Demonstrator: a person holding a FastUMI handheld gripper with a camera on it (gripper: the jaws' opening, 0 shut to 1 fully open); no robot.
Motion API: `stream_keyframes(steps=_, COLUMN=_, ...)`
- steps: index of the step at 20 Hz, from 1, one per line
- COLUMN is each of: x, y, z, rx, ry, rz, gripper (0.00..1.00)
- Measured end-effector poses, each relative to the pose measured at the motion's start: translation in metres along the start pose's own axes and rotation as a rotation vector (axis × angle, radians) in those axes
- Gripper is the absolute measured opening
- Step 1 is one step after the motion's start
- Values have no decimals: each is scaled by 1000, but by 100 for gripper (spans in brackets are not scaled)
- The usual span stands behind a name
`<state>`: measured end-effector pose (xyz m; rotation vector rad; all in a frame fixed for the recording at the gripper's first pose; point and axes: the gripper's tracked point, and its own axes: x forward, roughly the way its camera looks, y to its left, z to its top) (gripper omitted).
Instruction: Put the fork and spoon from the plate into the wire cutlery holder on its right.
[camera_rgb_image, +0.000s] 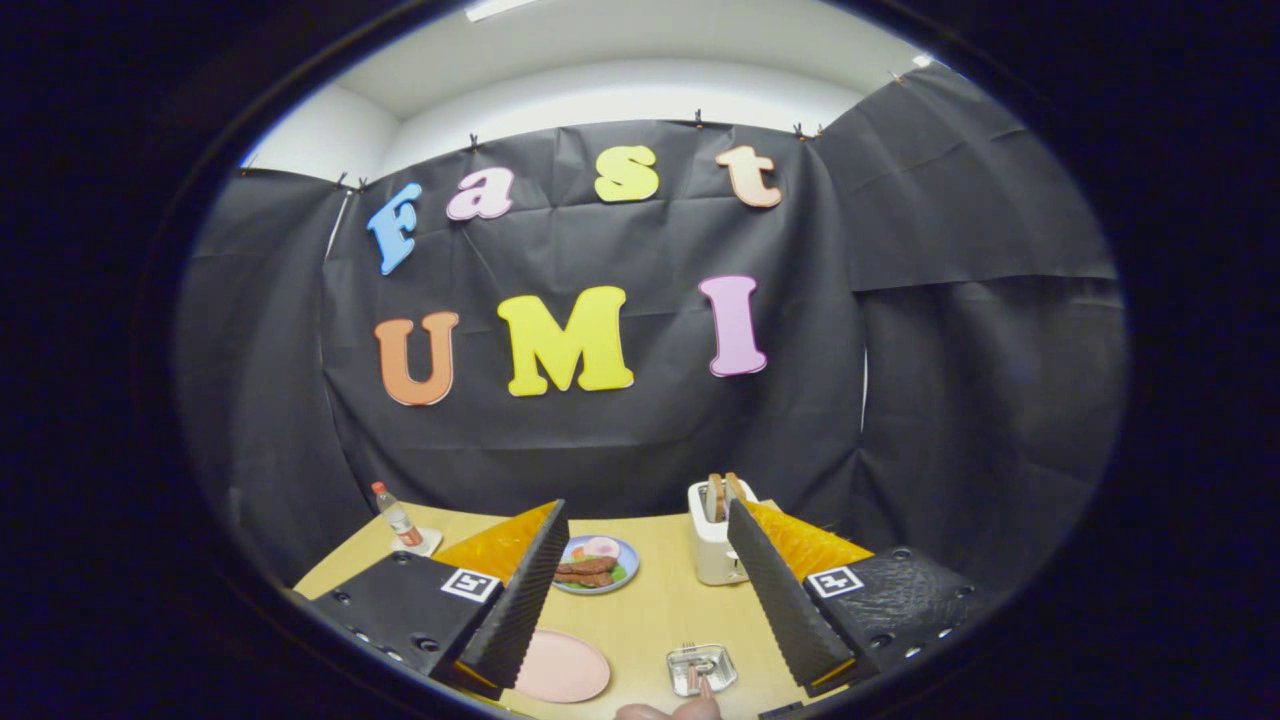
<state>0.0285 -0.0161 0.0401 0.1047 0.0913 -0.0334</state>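
Cutlery holder (702, 667) between open hand-held gripper (647, 590) fingers

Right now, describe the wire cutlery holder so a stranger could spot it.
On the wooden table, look between the open gripper jaws. Right of the bare pink plate sits the wire cutlery holder, the one see-through metal thing, cutlery handles rising from it.
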Motion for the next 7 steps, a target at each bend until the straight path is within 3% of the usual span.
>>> stream_keyframes(steps=7, x=-4, y=9, z=12, rx=-5, ry=-47, rz=12, gripper=96)
